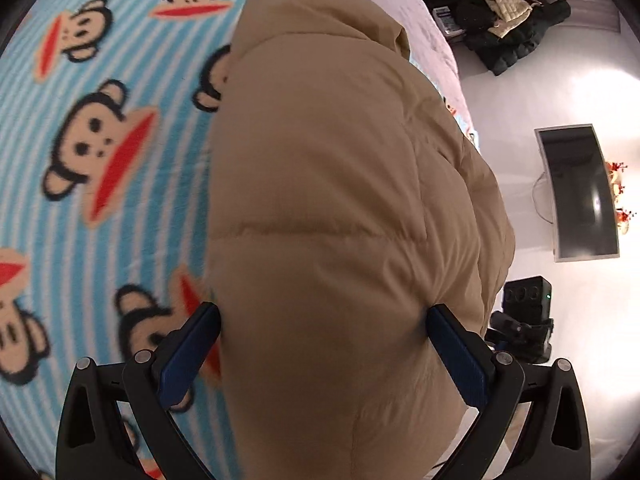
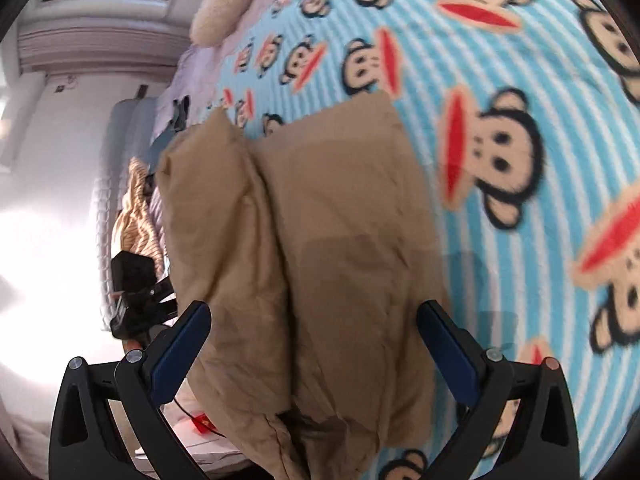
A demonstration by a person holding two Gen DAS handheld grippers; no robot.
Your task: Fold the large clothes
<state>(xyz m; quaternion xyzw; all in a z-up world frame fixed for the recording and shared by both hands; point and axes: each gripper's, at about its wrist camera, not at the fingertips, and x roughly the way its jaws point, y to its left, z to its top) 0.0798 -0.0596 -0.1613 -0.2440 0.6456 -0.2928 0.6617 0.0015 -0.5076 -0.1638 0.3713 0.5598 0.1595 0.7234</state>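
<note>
A large tan puffer jacket (image 1: 332, 208) lies on a bed covered by a blue striped blanket with monkey faces (image 1: 100, 120). My left gripper (image 1: 324, 320) is open, its two blue-padded fingers straddling a puffed part of the jacket close to the camera. In the right wrist view the same jacket (image 2: 320, 240) lies folded in layers near the bed's edge on the blanket (image 2: 500, 80). My right gripper (image 2: 314, 316) is open too, its fingers standing either side of the jacket. I cannot tell if either touches the fabric.
A dark monitor (image 1: 580, 192) and a black device (image 1: 528, 312) stand on the floor off the bed's edge. A pile of dark and cream clothes (image 1: 508, 28) lies farther away. A fluffy cream pillow (image 2: 228, 4) lies at the bed's far end. Striped cloth (image 2: 136, 208) hangs beside the bed.
</note>
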